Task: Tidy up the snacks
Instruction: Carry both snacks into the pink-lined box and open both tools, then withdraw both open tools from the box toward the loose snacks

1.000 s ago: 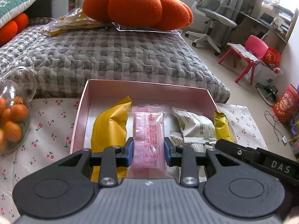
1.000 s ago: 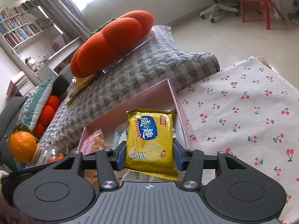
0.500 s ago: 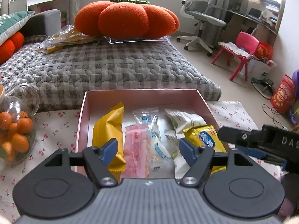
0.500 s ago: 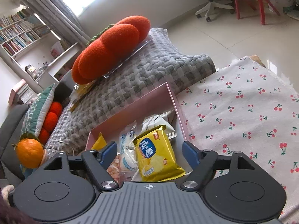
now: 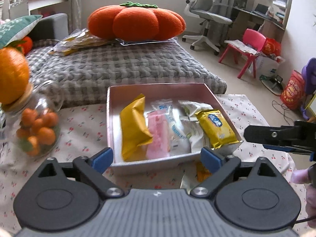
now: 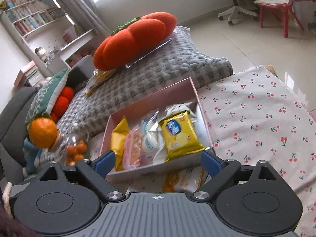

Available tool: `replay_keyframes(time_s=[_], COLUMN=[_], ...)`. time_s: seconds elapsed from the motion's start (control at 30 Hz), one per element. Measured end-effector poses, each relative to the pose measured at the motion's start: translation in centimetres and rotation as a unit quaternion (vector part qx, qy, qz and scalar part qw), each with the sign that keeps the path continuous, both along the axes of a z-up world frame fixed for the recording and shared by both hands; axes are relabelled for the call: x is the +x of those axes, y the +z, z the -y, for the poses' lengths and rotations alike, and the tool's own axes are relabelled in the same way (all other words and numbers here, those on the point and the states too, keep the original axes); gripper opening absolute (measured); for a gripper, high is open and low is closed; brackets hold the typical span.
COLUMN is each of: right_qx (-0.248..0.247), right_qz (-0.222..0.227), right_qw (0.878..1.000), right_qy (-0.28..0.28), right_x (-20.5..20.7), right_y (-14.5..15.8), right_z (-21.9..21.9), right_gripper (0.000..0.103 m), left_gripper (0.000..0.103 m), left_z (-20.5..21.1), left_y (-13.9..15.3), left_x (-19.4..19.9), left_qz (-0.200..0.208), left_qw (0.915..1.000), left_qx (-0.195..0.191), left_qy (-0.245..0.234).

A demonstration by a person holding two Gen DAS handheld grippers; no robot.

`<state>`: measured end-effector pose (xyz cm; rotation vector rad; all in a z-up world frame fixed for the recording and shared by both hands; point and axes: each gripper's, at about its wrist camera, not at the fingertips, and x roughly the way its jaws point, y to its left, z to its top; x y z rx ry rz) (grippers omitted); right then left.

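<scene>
A pink box (image 5: 158,87) on the cherry-print cloth holds several snacks: a plain yellow packet (image 5: 134,126), a pink packet (image 5: 158,136), a white-and-blue packet (image 5: 173,126) and a yellow cracker packet (image 5: 215,126). My left gripper (image 5: 157,158) hangs before the box's near wall, its jaws opening wide with nothing pressed between them. My right gripper (image 6: 158,163) is likewise back from the box (image 6: 150,96), jaws opening and empty; the cracker packet (image 6: 179,134) lies inside. From the left wrist view the right gripper (image 5: 256,140) shows side-on at the right. Another orange-printed packet (image 6: 183,179) lies on the cloth in front of the box.
A glass jar of small oranges (image 5: 35,130) stands left of the box. Behind is a grey quilted sofa seat (image 5: 118,67) with a pumpkin cushion (image 5: 136,21). The cloth (image 6: 256,122) stretches right of the box. A person's fingertip (image 5: 298,175) shows at the right edge.
The left gripper let go of the pink packet and the right let go of the yellow cracker packet, both now lying in the box. Both grippers spread wide and drew back and upward.
</scene>
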<state>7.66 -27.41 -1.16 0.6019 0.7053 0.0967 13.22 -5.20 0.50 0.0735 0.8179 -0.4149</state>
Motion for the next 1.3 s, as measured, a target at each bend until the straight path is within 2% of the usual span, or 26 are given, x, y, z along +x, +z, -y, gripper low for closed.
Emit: replay_keyframes(time_s=[0.17,0.43,0.6,0.77,0.93,1.3], right_qx=[-0.011,-0.047,-0.073,-0.086,-0.111,-0.144], right_qz=[-0.002,-0.002,0.009,0.008,0.020,0.031], right_qw=[1.000,0.998,0.996,0.995,0.991,0.982], right_qy=[0.024,0.045,0.054,0.058,0.065,0.114], right_x=[-1.6,-3.6,-4.4,-5.2,-6.3,-8.3], right_y=[0.7,0.7,-0.5,-1.8,-2.6,-5.2], right_z=[-1.7,-4.3,-5.1,-5.3,-5.7,-7.2], right_gripper=[0.098,0.099,0.099,0.100,0.100,0.100], left_gripper=[0.102,0.103,0.103,0.103,0.103,0.103], left_z=[-2.0,-3.9,-4.8,-6.2,-7.5,-8.1], left_y=[-0.1,-0.4,-1.8,-3.7,-5.8,-7.2], left_x=[-1.7,-4.4,-5.3,-5.5,-6.1,-5.3], left_qz=[0.000,0.015,0.025,0.010,0.028,0.020], left_qw=[1.0000,0.9997,0.9994,0.9997,0.9990,0.9959], left_qx=[-0.002,0.017,0.024,0.020,0.033,-0.038], left_qy=[0.007,0.000,-0.001,0.003,0.014,0.079])
